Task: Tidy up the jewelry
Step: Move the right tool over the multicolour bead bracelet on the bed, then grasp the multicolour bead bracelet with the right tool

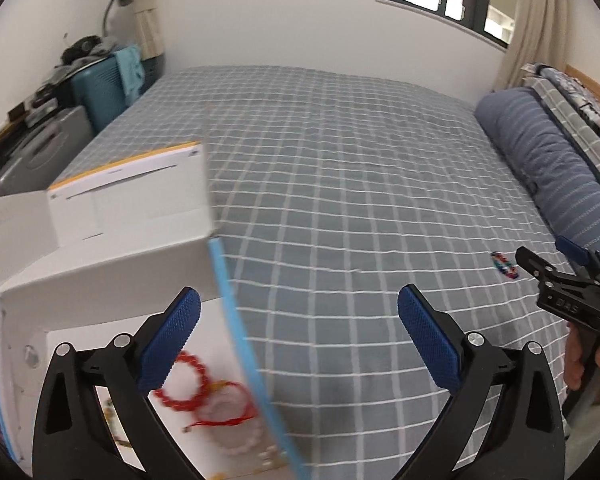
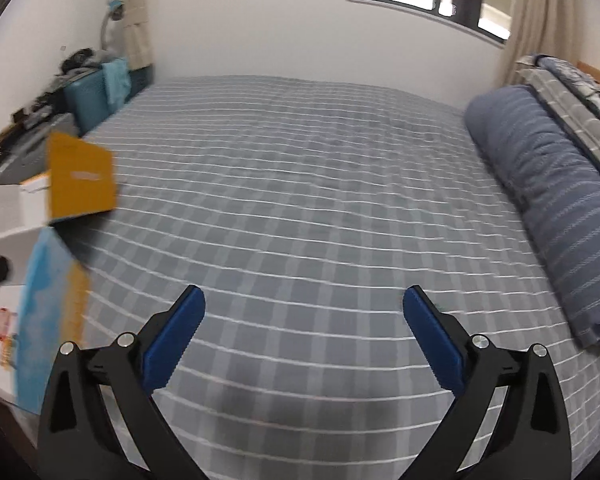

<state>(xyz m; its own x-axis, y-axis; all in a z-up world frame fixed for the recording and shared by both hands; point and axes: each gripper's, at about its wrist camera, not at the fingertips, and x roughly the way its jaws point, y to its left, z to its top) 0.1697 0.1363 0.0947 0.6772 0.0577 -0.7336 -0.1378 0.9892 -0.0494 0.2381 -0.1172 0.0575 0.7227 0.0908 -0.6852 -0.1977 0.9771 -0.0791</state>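
Observation:
An open white box (image 1: 112, 268) with a blue rim and a raised lid stands on the bed at the left. Inside it lie a red bead bracelet (image 1: 186, 382), a red string bracelet (image 1: 230, 412) and pale bead pieces. My left gripper (image 1: 300, 340) is open and empty, its left finger over the box. A multicoloured bracelet (image 1: 505, 266) lies on the bedspread at the right, just in front of my right gripper (image 1: 540, 268). In the right wrist view my right gripper (image 2: 304, 332) is open and empty; the box (image 2: 44, 300) shows at the left edge.
The grey checked bedspread (image 1: 340, 200) fills the middle. A blue striped pillow (image 1: 548, 168) lies along the right side. Suitcases and clutter (image 1: 60, 120) stand by the far left wall, under a lamp. A window is in the far wall.

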